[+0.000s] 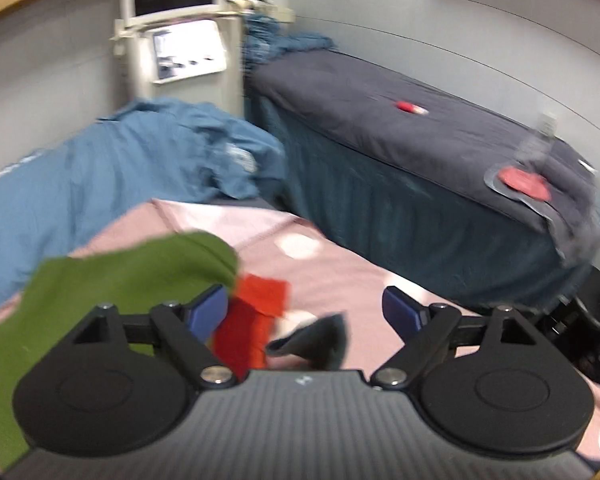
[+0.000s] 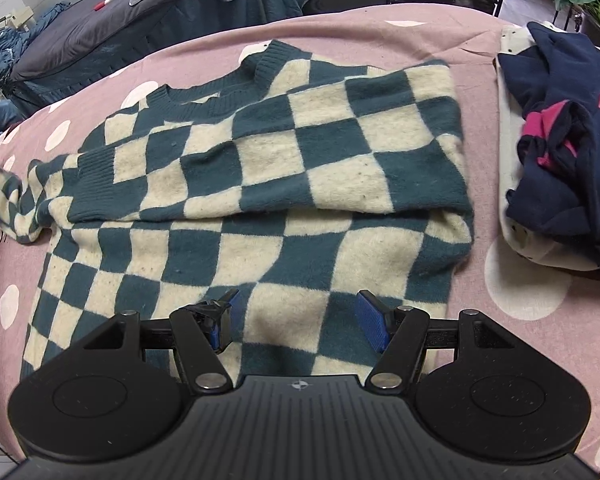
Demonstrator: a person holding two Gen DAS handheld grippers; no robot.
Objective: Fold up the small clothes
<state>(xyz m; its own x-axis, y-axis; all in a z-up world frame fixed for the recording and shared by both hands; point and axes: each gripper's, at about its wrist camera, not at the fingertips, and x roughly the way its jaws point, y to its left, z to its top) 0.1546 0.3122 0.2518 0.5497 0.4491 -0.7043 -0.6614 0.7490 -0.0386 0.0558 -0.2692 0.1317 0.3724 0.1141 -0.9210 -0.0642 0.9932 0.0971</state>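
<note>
- Checkered sweater (image 2: pixel 260 184) lies flat on the bed (image 2: pixel 380 32), which has a pink cover with white dots. It fills the middle of the bed in the right wrist view.
- Long axis runs from the near edge up toward the far left; ribbed collar (image 2: pixel 260 68) points to the far side, hem nearest the camera.
- Upper part is folded over across the body, the fold's lower edge running side to side at mid-garment. One sleeve (image 2: pixel 24 200) trails off toward the bed's left edge.
- Bare cover shows in a strip along the far edge and a narrower band on the right, between the sweater and a pile of dark navy and pink clothes (image 2: pixel 564 160) on a white item at the right edge.
- Right tongs (image 2: pixel 298 320): spread wide, nothing between them, over the sweater's hem area; contact with the knit cannot be told.
- Left tongs (image 1: pixel 304 312): spread, holding nothing (view blurred). Beyond them on the bed lie a green garment (image 1: pixel 112 280), a red garment (image 1: pixel 256 320) and a small dark cloth (image 1: pixel 320 340).
- Second bed with dark cover (image 1: pixel 380 120) stands beyond the far edge.
</note>
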